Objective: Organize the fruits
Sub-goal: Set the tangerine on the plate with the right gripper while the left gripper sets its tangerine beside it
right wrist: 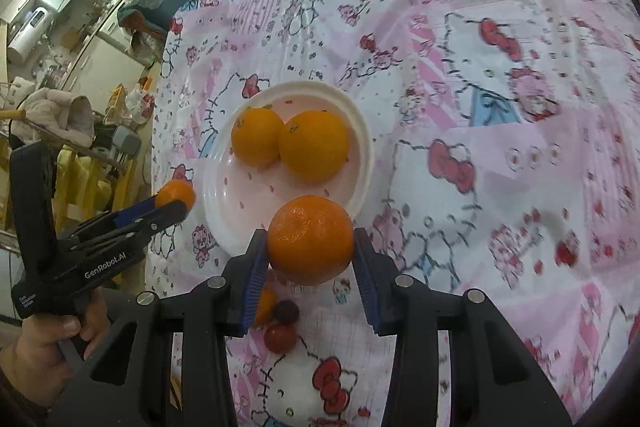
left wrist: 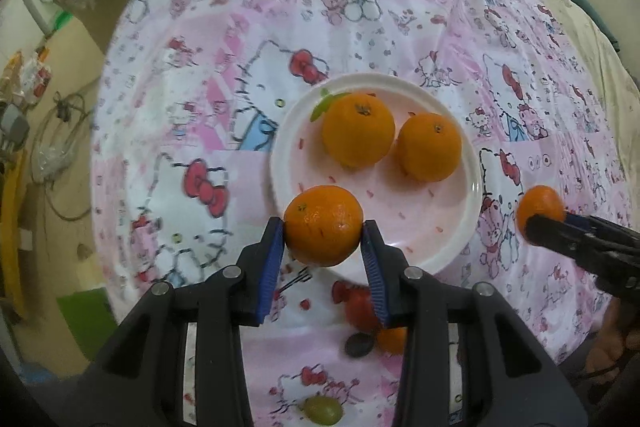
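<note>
left gripper (left wrist: 324, 227): closed on an orange (left wrist: 323, 225), blue pads pressed to either side of it, held above the near rim of a white plate (left wrist: 288, 147). right gripper (right wrist: 310, 241): likewise closed on a second orange (right wrist: 310, 239), held over the plate's near edge in its own view. each gripper also shows in the other's view, at the frame's side, fruit still between its fingers. plate: rests on a pink cartoon-print cloth (left wrist: 208, 27) spread over the bench; carries two more oranges (left wrist: 358, 129) (left wrist: 430, 147) side by side, touching or nearly so. loose on the cloth below the grippers: a small red fruit (right wrist: 280, 338), a dark round fruit (right wrist: 286, 310) just beside it, a small orange piece (right wrist: 266, 301) partly hidden by a pad, and a green grape (left wrist: 322, 409) nearer the camera. a hand (right wrist: 36, 351) grasps the left gripper's handle at lower left of the right view.
</note>
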Demonstrator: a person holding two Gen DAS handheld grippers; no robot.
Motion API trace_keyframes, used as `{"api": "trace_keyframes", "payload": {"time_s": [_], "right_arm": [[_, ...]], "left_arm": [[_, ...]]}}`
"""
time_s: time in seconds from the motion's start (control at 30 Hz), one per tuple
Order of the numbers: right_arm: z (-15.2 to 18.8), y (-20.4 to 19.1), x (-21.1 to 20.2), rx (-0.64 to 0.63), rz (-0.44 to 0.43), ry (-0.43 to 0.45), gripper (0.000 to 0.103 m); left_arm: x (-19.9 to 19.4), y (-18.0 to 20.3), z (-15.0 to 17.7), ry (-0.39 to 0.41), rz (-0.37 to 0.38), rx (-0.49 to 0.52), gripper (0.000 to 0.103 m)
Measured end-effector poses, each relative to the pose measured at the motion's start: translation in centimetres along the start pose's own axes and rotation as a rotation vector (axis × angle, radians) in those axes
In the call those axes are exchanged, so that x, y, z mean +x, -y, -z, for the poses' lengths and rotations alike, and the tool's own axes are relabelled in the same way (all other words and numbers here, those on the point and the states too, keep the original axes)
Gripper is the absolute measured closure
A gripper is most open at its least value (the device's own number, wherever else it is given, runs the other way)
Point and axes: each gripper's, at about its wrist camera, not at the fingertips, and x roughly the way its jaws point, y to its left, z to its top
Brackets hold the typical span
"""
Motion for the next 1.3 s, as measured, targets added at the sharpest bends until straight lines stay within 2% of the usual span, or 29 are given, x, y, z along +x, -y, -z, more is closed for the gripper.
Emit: {"api": "trace_keyframes", "payload": {"time_s": [0.07, 0.2, 0.3, 0.43, 0.6, 0.7, 1.3], "right_arm": [[-0.7, -0.1, 1.4, -0.017, -0.017, -0.018, 0.060], [-1.4, -0.3, 4.0, -0.023, -0.036, -0.059, 0.060], [-1.6, -0.1, 5.5, -0.021, -0.035, -0.074, 0.060], [-1.5, 0.3, 6.2, -0.021, -0.030, -0.080, 0.059], [-1.7, 0.6, 6.7, -0.009, -0.042, -0.082, 0.059], [-1.8, 1.0, 6.8, 0.007, -0.051, -0.084, 0.059], [-1.5, 1.1, 6.6, 0.012, -0.073, -0.076, 0.057]], "left_arm": [[0.9, 0.3, -0.4, -0.012, 0.013, 0.009, 0.068], [2.6, 1.1, -1.1, -0.027, -0.019, 0.054, 0.068], [3.6, 0.9, -1.4, -0.048, -0.023, 0.047, 0.068], [4.8, 0.7, -1.6, -0.054, -0.012, 0.062, 0.068], [5.7, 0.2, -1.6, -0.063, -0.001, 0.066, 0.068], [5.6, -0.1, -1.9, -0.050, 0.021, 0.033, 0.068], [6.0, 2.0, -1.8, -0.042, 0.028, 0.085, 0.066]]}}
